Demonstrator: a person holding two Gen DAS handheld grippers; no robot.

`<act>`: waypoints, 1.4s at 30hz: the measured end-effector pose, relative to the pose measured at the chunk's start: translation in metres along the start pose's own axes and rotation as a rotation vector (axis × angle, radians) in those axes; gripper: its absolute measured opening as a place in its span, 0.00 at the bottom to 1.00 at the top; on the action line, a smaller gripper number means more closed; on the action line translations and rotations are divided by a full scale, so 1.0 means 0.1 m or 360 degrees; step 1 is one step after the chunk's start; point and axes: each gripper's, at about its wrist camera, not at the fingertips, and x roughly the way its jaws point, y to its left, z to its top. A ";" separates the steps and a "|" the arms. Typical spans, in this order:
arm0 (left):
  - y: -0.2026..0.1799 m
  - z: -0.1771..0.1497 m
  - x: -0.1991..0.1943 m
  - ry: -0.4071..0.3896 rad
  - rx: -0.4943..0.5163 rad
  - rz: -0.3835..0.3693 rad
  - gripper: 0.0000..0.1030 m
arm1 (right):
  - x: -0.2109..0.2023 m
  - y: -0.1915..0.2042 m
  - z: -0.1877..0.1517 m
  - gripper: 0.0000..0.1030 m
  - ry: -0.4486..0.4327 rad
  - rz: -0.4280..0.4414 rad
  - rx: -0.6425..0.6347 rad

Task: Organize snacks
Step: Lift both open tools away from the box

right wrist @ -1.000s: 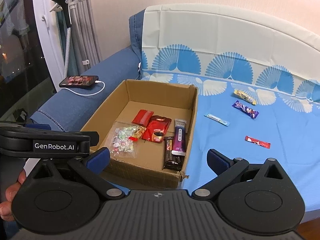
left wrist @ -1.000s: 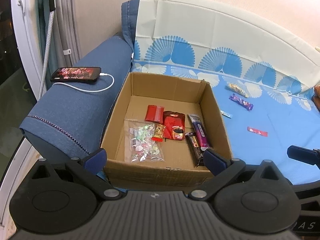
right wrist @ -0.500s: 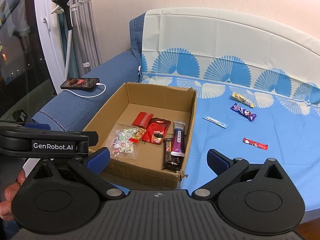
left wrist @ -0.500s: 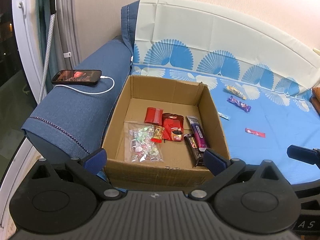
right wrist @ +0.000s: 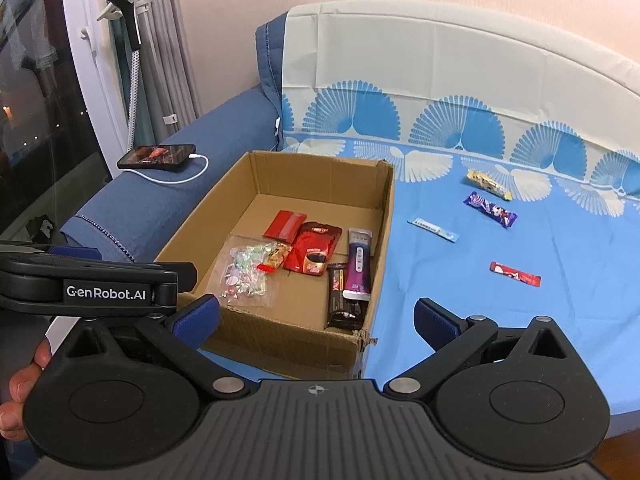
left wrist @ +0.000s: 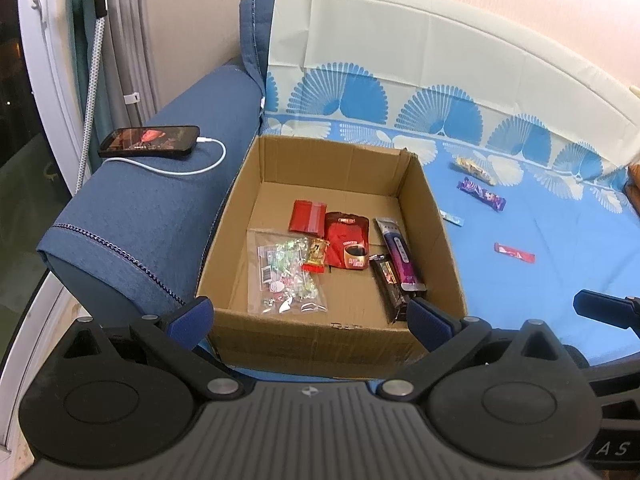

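Pulled back and raised slightly since earlier. Near: left tool (left wrist: pixel 308 314) and right tool (right wrist: pixel 316 316) both spread apart, empty. Beyond: box (right wrist: pixel 280 344) already partly filled. Far right, on bed (right wrist: pixel 540 332): red bar (right wrist: pixel 515 274), then blue stick (right wrist: pixel 433 229), purple bar (right wrist: pixel 490 209), yellow bar (right wrist: pixel 489 185). Between picks, probably; next, right tool to red bar.

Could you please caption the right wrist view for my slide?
Open right tool faces a cardboard box of snacks; four wrappers remain outside.

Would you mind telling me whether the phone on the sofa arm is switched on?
On: the phone shows a lit reddish picture on its screen, with a white cable plugged into its end.
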 end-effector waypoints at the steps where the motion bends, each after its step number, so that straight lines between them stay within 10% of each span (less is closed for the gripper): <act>1: 0.00 0.00 0.02 0.0007 0.0002 0.0001 1.00 | 0.02 0.00 0.00 1.00 0.0006 0.0001 0.0003; 42: -0.94 0.33 0.67 0.0164 0.0331 -0.0020 1.00 | 0.33 -0.95 -0.14 1.00 0.0070 -0.0037 0.0431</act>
